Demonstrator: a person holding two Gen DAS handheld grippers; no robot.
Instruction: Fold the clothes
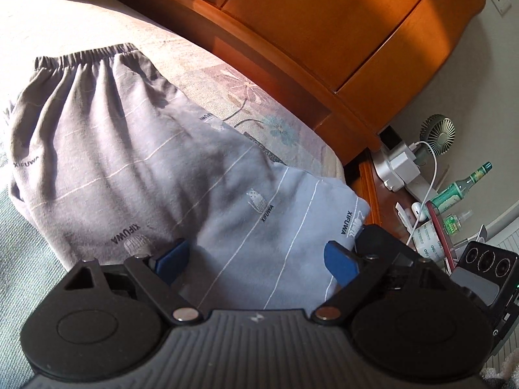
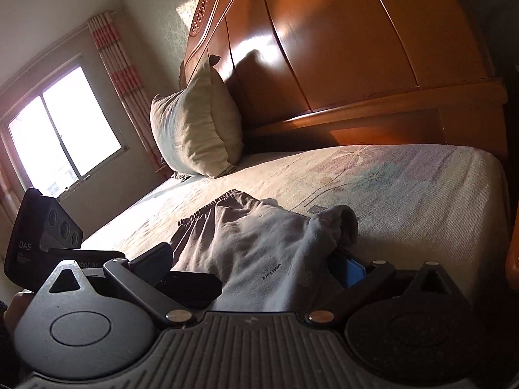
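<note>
Trousers [image 1: 136, 162] on bed [image 1: 107, 26], apparently folded lengthwise, waistband far end; crosswise folds left. Left gripper [image 1: 256, 259] jaws spread over near end, pinching nothing. Right gripper [image 2: 259, 265] jaws spread, cloth draped between.

- A wooden headboard [image 2: 340, 48] is seen ahead of the jaws — sunlit in patches.
- A bright window [image 2: 61, 129] and striped curtain [image 2: 120, 74] are seen far to their left.
- A cluttered nightstand [image 1: 373, 188] is seen to the right.

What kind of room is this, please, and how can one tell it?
Most likely a home bedroom: a bed with a wooden headboard, a pillow leaning against it, and a cluttered bedside stand next to it.
</note>
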